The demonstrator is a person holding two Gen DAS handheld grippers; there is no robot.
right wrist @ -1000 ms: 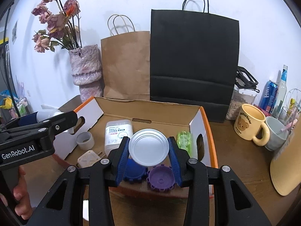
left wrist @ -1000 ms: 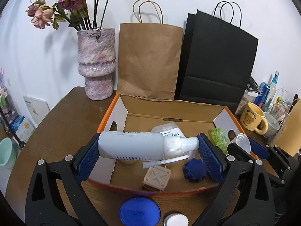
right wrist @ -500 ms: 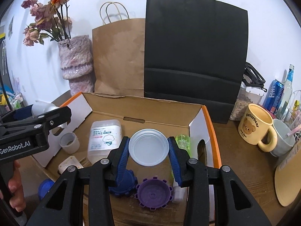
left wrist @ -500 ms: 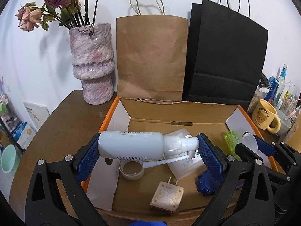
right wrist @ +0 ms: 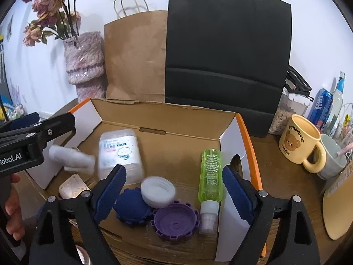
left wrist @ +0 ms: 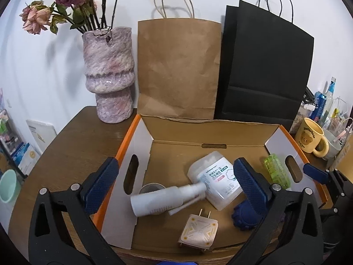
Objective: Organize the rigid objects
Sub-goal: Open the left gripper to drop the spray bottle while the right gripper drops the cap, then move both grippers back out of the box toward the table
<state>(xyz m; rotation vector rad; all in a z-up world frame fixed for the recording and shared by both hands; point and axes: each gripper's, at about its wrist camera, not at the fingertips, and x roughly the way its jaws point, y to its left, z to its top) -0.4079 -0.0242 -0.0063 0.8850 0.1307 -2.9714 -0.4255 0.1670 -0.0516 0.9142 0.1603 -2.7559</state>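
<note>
An open cardboard box point(left wrist: 211, 132) with orange edges sits on the brown table. My left gripper point(left wrist: 176, 183) is open above its left part. A white spray bottle point(left wrist: 163, 201) is blurred in the box below it, also in the right wrist view point(right wrist: 70, 159). My right gripper point(right wrist: 174, 190) is open above the box's front. A white lid point(right wrist: 157, 191) lies below it, on a blue cap point(right wrist: 132, 206) and a purple cap point(right wrist: 175, 222). The box also holds a white tub point(left wrist: 217, 182), a green bottle point(right wrist: 210, 170) and a beige plug point(left wrist: 198, 231).
A pink vase point(left wrist: 109, 75) with dried roses, a brown paper bag point(left wrist: 178, 68) and a black paper bag point(left wrist: 264, 70) stand behind the box. A yellow bear mug point(right wrist: 300, 141), a grey cup and cans stand to the right. A small tape roll point(left wrist: 150, 187) lies in the box.
Both grippers opened over the box. The spray bottle left the left gripper and dropped into the box. The white lid left the right gripper and landed on the caps.
</note>
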